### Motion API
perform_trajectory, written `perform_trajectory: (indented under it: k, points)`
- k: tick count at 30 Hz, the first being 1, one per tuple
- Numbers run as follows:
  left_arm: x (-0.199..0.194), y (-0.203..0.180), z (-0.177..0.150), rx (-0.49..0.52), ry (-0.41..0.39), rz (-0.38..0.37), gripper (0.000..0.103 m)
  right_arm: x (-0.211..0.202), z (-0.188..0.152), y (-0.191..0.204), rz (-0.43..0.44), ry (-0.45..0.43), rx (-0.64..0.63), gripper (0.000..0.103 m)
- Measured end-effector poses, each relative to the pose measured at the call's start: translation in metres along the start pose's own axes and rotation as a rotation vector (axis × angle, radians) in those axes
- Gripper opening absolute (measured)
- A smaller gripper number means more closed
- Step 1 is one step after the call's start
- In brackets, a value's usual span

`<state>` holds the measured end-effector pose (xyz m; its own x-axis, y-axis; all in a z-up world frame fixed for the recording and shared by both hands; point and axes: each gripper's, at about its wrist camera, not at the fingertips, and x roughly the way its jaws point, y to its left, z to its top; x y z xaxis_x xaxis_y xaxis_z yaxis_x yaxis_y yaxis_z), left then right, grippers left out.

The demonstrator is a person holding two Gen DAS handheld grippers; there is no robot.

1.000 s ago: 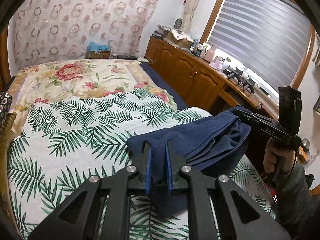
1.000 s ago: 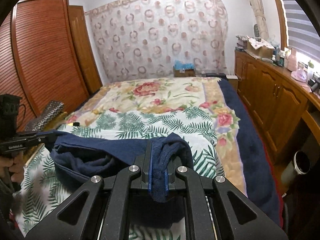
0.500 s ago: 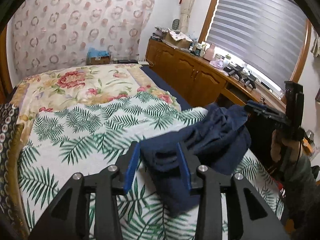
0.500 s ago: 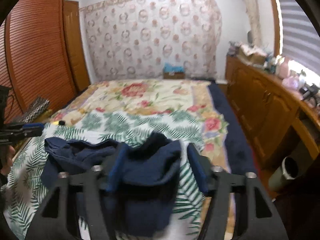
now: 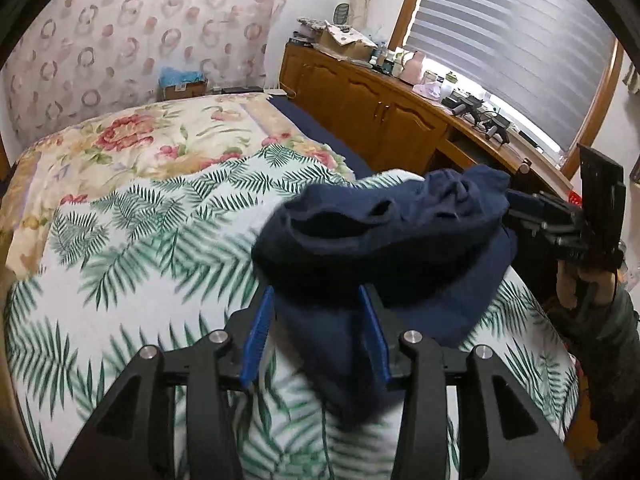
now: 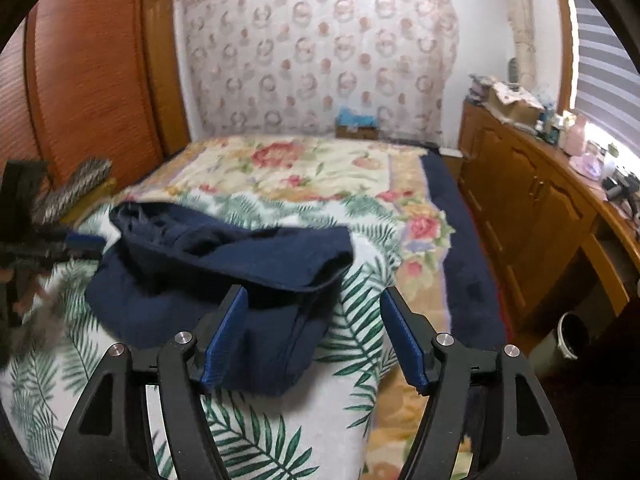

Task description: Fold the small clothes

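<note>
A dark navy garment (image 5: 392, 240) lies bunched and partly folded on the palm-leaf bedspread (image 5: 132, 248). It also shows in the right wrist view (image 6: 224, 272). My left gripper (image 5: 316, 300) is open, its blue pads on either side of the garment's near edge, not pinching it. My right gripper (image 6: 312, 300) is open wide at the garment's right end, the cloth lying past its left pad. The right gripper shows from outside in the left wrist view (image 5: 560, 224), at the garment's far end. The left gripper appears blurred at the left edge of the right wrist view (image 6: 52, 248).
A floral blanket (image 6: 304, 168) covers the far half of the bed. A wooden cabinet (image 6: 532, 200) with clutter on top runs along the right wall. A bin (image 6: 568, 340) stands on the floor by the bed. A wooden wardrobe (image 6: 92, 92) is on the left.
Both grippers were shut on the navy garment a second ago and have opened. The garment has dropped onto the bedspread in a bunched fold and both grippers have drawn back slightly.
</note>
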<state>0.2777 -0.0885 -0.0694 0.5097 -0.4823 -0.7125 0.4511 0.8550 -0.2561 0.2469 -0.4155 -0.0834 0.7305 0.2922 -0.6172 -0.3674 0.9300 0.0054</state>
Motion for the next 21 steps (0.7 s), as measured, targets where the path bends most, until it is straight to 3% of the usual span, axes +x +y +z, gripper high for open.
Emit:
perform_trajectory:
  k: [4, 10, 13, 21]
  points:
    - [0.018, 0.007, 0.017, -0.013, -0.008, 0.028, 0.042, 0.025, 0.001, 0.001, 0.008, 0.052, -0.027, 0.070]
    - [0.041, 0.030, 0.018, -0.061, 0.042, 0.108, 0.046, 0.064, 0.027, -0.011, 0.000, 0.042, 0.003, 0.070]
    - [0.039, 0.036, 0.012, -0.070, 0.037, 0.111, 0.049, 0.080, 0.037, -0.020, -0.090, 0.070, 0.041, 0.069]
    - [0.039, 0.039, 0.010, -0.072, 0.028, 0.116, 0.050, 0.062, 0.044, -0.042, -0.206, 0.008, 0.109, 0.063]
